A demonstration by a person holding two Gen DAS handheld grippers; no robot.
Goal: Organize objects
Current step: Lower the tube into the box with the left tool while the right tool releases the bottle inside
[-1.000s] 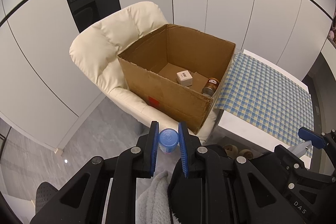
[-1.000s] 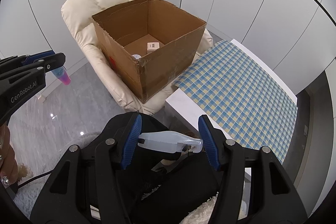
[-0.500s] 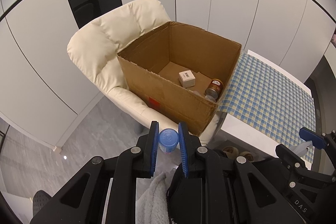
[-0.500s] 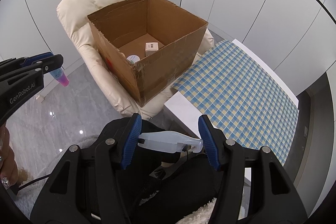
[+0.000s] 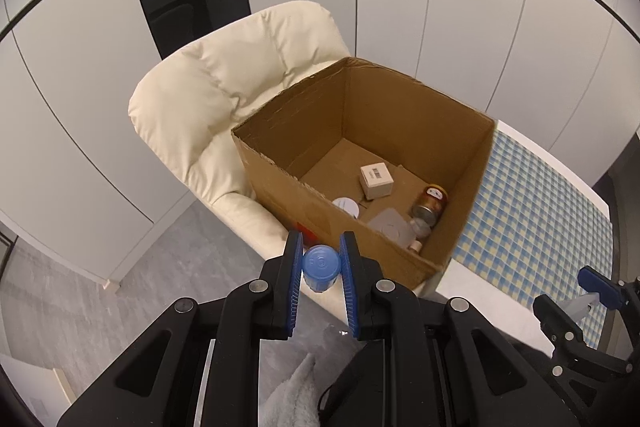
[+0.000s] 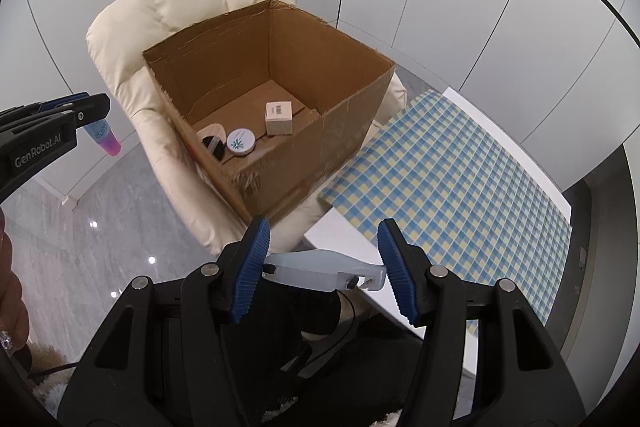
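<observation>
White-panelled walls [image 5: 440, 7], grey, perhaps marble, floor [image 5: 132, 291]

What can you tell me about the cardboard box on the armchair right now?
The cardboard box is plain brown corrugated card, open-topped with ragged cut rims and a red mark low on one outer wall. It sits upright on the seat of the cream armchair, one corner beside the checked tablecloth. Inside lie a small white carton, a round white tin, a brown jar and a few other small items. Neither gripper touches it.
</observation>
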